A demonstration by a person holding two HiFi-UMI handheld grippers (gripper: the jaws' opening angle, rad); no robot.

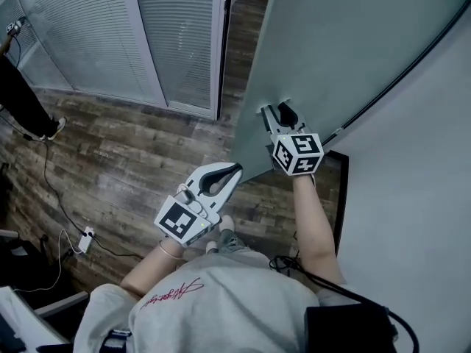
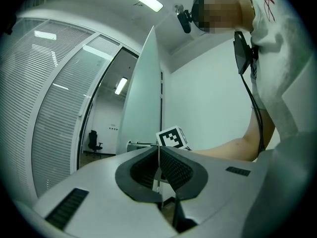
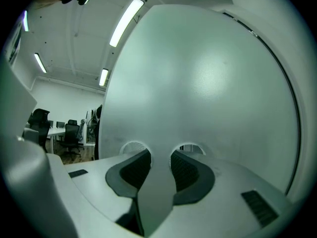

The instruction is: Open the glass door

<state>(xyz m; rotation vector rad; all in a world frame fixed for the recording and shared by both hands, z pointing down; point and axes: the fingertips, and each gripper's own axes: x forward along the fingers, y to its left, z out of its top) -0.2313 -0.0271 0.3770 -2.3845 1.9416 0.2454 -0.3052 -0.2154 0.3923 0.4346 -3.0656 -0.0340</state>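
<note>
- Right gripper is clamped on the door's flat grey handle. There's a pad on each side of it, and the gripper points roughly level, straight at the pane.
- Left gripper has its jaws together with nothing in them. In the head view it hangs in the air just left of the right one and lower, clear of the door.
- The door is a big frosted pane right in front of the person. It's swung partway, and the left gripper view shows a gap to the left of its edge.
- Left of that gap is a wall of blinds.
- Wood floor underneath, with a cable trailing across it.
- At the far left edge there's someone's dark trouser leg.
</note>
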